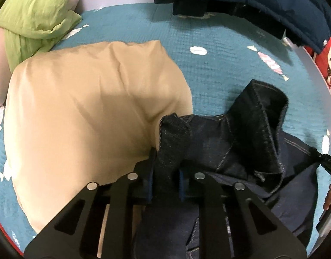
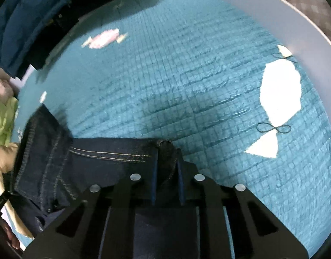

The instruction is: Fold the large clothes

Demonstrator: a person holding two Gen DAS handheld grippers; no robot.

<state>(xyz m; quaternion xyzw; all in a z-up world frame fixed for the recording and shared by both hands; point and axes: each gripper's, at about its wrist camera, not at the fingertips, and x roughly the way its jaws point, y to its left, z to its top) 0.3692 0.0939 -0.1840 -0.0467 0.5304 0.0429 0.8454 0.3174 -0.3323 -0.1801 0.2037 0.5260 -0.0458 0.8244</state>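
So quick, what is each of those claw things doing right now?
Left gripper: closed on a fold of the jeans.
Right gripper: closed on another edge of the jeans.

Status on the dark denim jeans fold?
Done: both tools grip the dark blue denim jeans, the left tool and right tool each shut on a bunched edge. In hand: denim held over the teal quilted bedspread. Left: jeans are crumpled; no neat fold yet.

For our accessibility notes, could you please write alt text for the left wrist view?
The left gripper pinches a fold of dark jeans above a teal bedspread. A tan pillow lies left of the jeans, a green one behind it, and a navy jacket at the far edge.
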